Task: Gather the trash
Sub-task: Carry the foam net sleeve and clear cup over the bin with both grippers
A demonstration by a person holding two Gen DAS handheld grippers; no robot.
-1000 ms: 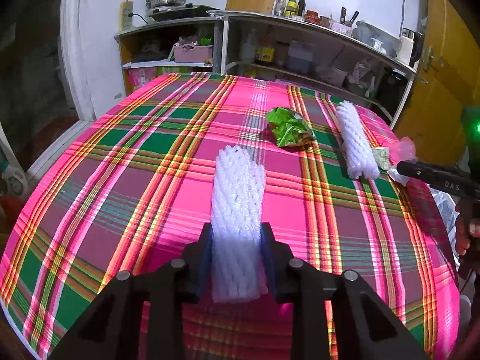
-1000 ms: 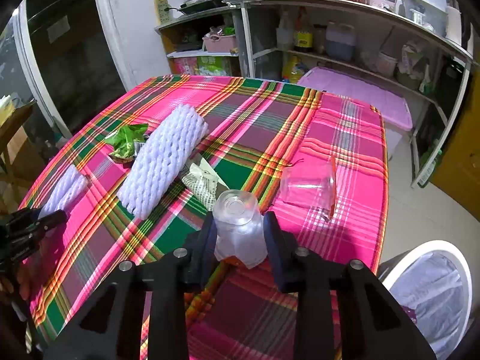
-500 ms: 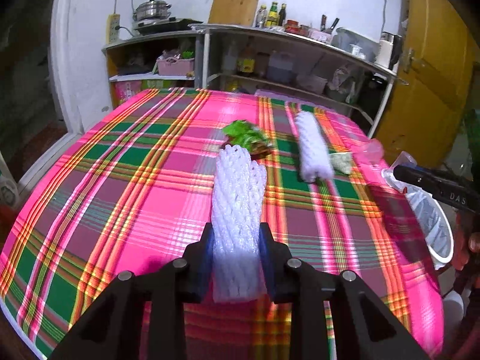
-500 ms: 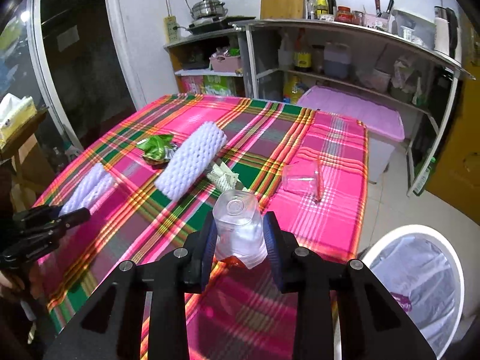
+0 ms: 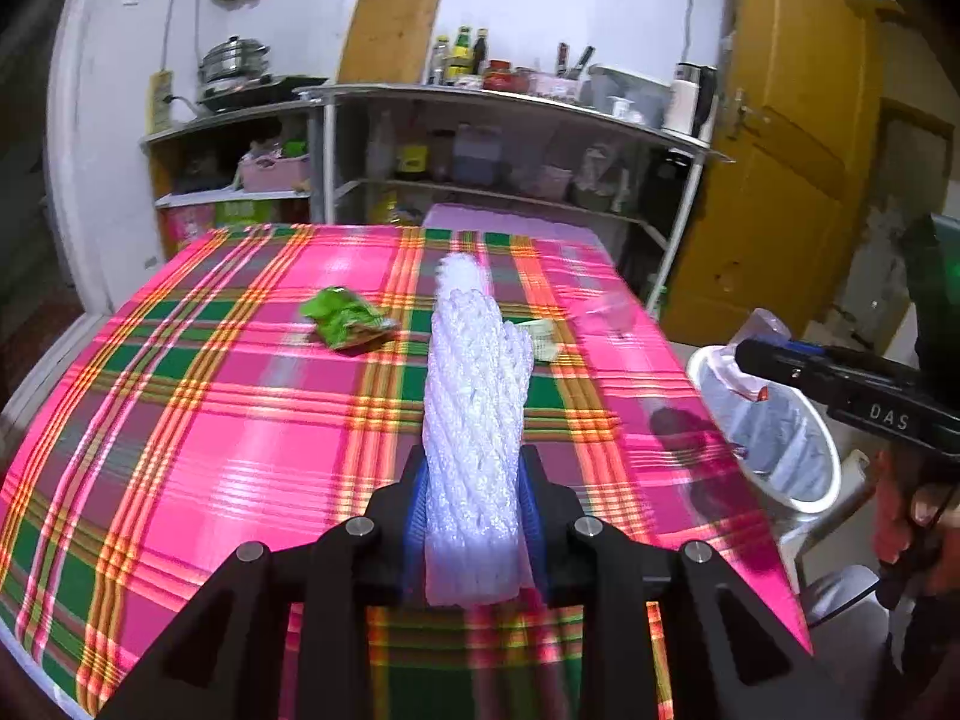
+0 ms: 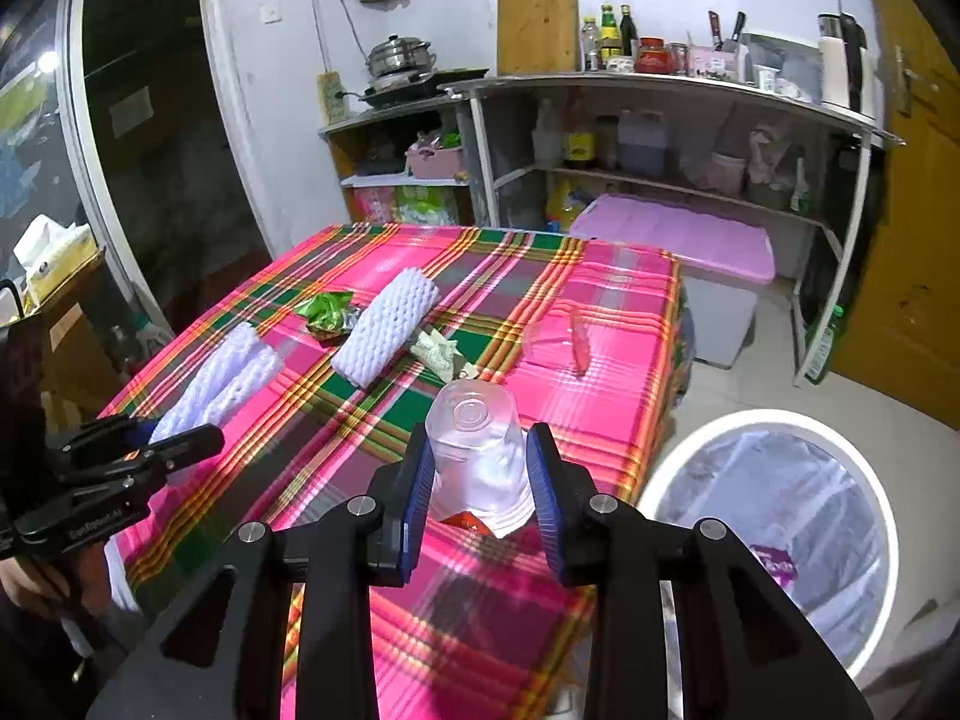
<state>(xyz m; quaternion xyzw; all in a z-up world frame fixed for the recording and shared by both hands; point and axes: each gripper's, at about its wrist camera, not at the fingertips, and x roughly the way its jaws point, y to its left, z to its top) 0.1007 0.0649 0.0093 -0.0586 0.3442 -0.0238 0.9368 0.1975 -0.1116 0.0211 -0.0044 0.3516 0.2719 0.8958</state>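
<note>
While the left tool is clamped on a white foam fruit net above the plaid tabletop, the right tool grips a clear plastic cup near the tabletop's right edge, left of the lined trash bin.

foam net sleeve: white, rough | cup: clear plastic | tablecloth: glossy

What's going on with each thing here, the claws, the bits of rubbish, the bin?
Left claw: shut on a white foam net sleeve, lifted off the table.
Right claw: shut on a clear plastic cup, bottom facing away.
Second foam net sleeve: lying on the tablecloth.
Green wrapper: crumpled, lying.
Second clear cup: tipped on its side.
Crumpled paper: lying.
White bin: open, bag-lined.
</note>
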